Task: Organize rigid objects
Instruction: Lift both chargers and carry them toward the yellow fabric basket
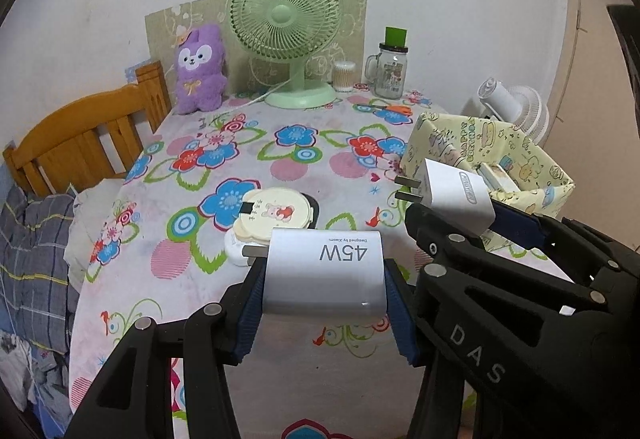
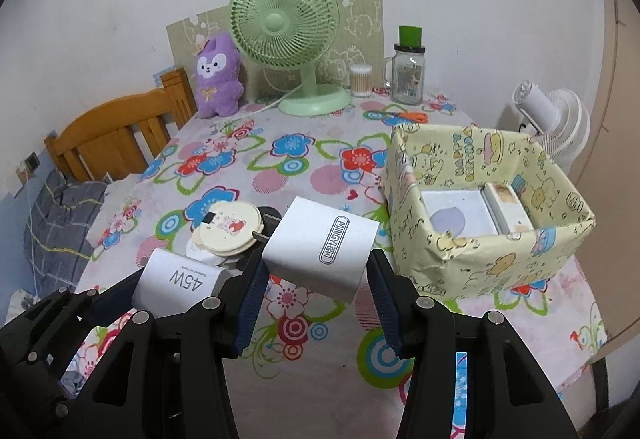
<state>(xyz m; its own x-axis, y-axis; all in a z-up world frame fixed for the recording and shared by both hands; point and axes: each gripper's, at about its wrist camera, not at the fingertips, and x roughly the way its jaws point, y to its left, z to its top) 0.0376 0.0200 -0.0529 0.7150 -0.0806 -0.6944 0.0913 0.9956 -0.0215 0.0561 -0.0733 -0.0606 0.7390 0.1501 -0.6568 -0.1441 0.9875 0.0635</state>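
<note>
Side by side above the table's near edge, the left gripper (image 1: pixel 326 279) is clamping the 45W charger (image 1: pixel 325 271) while the right gripper (image 2: pixel 316 279) is pinching the MINGYI charger (image 2: pixel 320 247), tilted, beside the box (image 2: pixel 500 263).

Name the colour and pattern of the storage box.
Pale yellow box with cartoon birthday prints; clearest in the right wrist view.

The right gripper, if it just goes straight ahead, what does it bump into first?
Probably nothing soon: the right gripper, holding a white charger, points over bare tablecloth, left of the yellow box. Far ahead stands the green fan; depth is unclear.
</note>
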